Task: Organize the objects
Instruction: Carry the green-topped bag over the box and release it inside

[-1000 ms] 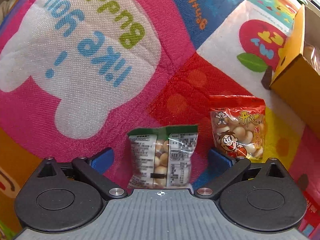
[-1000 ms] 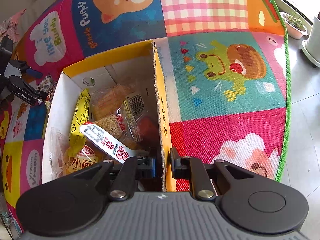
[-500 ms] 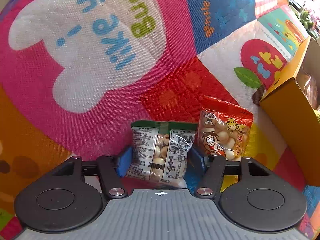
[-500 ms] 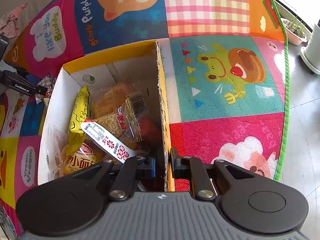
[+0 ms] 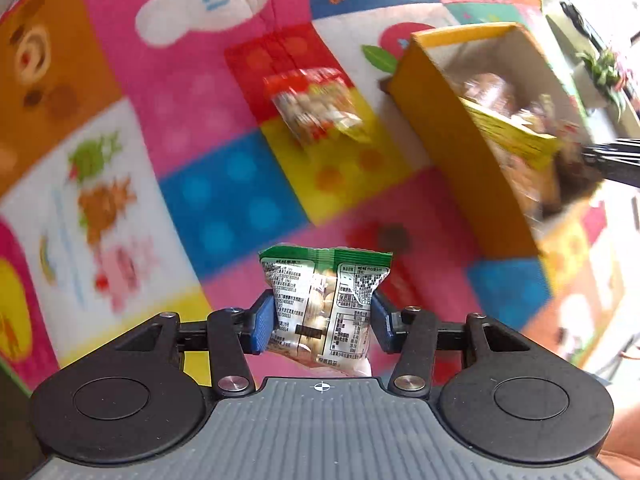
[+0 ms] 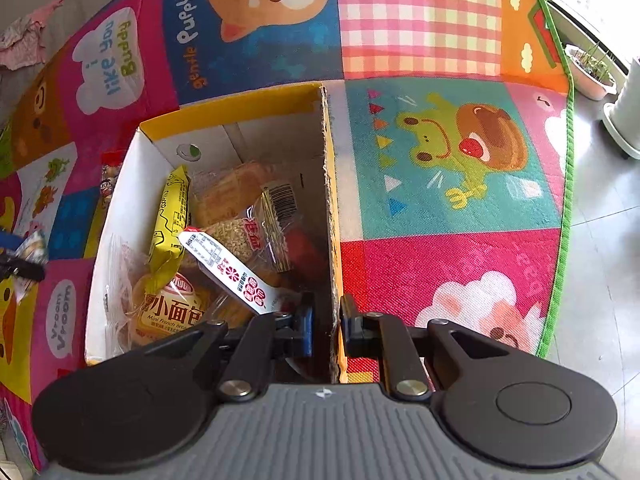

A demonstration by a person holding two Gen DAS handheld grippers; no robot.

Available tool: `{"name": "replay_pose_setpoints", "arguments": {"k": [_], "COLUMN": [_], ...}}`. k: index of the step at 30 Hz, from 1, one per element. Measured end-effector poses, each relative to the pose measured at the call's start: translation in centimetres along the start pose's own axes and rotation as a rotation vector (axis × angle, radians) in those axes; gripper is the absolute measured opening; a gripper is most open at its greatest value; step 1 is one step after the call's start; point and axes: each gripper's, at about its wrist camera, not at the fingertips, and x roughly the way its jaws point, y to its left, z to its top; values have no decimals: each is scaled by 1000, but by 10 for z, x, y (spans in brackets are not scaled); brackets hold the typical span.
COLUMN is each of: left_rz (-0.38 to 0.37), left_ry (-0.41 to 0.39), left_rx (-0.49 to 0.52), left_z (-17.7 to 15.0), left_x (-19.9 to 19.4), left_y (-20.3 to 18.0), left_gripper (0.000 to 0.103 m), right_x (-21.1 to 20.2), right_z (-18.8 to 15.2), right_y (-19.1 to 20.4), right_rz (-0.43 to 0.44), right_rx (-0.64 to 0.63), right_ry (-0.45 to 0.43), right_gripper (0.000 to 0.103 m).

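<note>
My left gripper (image 5: pixel 323 320) points down over the mat. Its jaws are closing on a green-and-white snack packet (image 5: pixel 324 280), which hangs clear of the mat with the blue pads (image 5: pixel 264 320) pressing on both its sides. A red snack packet (image 5: pixel 316 110) lies on the mat beyond it, next to the yellow cardboard box (image 5: pixel 440 120). The right gripper (image 6: pixel 326 330) is shut on the box's right wall (image 6: pixel 330 220), one finger inside and one outside. In the right wrist view the red packet (image 6: pixel 109 178) peeks out past the box's left wall.
The box holds several snacks, among them a yellow packet (image 6: pixel 170 216), a bread pack (image 6: pixel 168 312) and a white-and-red sachet (image 6: pixel 228 268). The colourful play mat (image 6: pixel 440 160) ends at a green border (image 6: pixel 566 160). Plant pots (image 6: pixel 592 72) stand on the floor beyond.
The left jaws have closed in on the green packet and lifted it off the mat, and the view has swung towards the box. The right gripper has stayed on the box wall.
</note>
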Motion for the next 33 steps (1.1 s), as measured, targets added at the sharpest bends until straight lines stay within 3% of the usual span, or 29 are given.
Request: {"name": "replay_pose_setpoints", "arguments": {"k": [8, 12, 19, 28, 33], "left_rz": [-129, -103, -36, 14, 28], "left_ry": [93, 92, -8, 7, -24], "left_rx": [-352, -303, -278, -209, -219], "left_z": [-62, -57, -12, 38, 60], "left_x": [-39, -54, -86, -70, -69], "left_y": [-72, -97, -103, -128, -132], "left_gripper": [54, 54, 54, 54, 54], "right_x": [-13, -8, 3, 5, 4], "right_z": [10, 19, 20, 8, 4], "right_y": [-12, -15, -27, -48, -57], "right_rz": [67, 93, 139, 225, 257], "right_rx": [39, 39, 68, 156, 205], "right_ry": [51, 50, 67, 66, 55], "right_gripper": [15, 15, 11, 11, 12]}}
